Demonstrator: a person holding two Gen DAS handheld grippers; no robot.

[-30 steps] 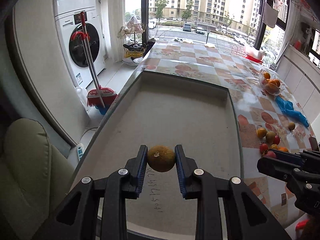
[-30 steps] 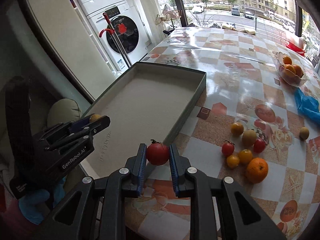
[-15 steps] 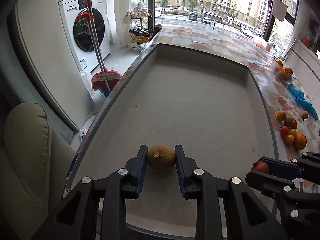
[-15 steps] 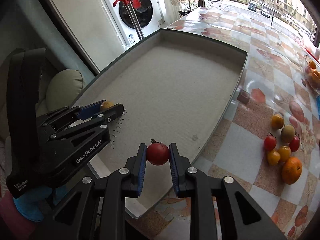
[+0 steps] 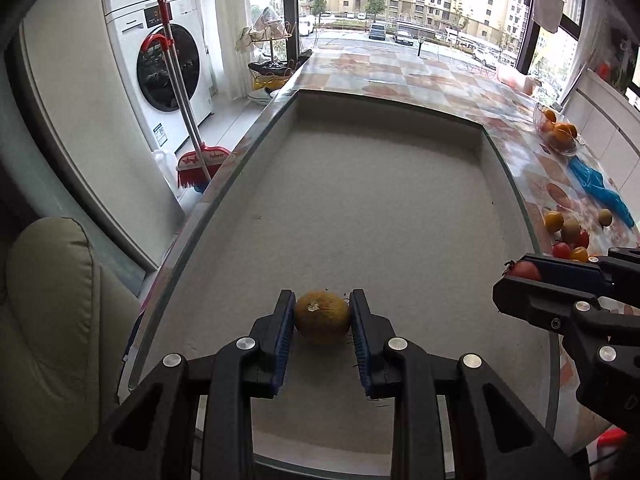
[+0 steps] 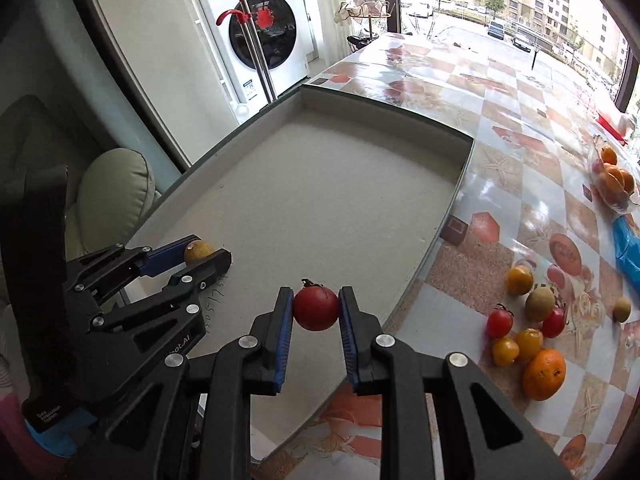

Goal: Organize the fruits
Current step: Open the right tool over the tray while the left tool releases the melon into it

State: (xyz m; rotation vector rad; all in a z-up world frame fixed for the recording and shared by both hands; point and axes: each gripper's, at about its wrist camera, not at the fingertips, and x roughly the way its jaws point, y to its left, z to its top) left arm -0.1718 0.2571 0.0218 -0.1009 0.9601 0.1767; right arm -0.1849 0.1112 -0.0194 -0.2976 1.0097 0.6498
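Note:
My left gripper (image 5: 322, 312) is shut on a yellow-brown round fruit (image 5: 322, 316), low over the near end of a large shallow grey tray (image 5: 384, 216). It also shows in the right wrist view (image 6: 200, 254). My right gripper (image 6: 316, 306) is shut on a red tomato (image 6: 316, 307), above the tray's near right part; it shows at the right of the left wrist view (image 5: 516, 276). Several loose fruits, among them an orange (image 6: 544, 374) and small tomatoes (image 6: 499, 321), lie on the table right of the tray.
A glass bowl of oranges (image 6: 616, 180) stands at the far right, with a blue cloth (image 6: 628, 248) near it. The patterned tablecloth (image 6: 500, 92) stretches beyond the tray. A washing machine (image 5: 160, 64), a red broom (image 5: 192, 136) and a cushioned chair (image 5: 48, 320) are at the left.
Both grippers moved left and forward over the tray, each still holding its fruit. The left one came down near the tray floor; the tomato went from over the table edge to over the tray.

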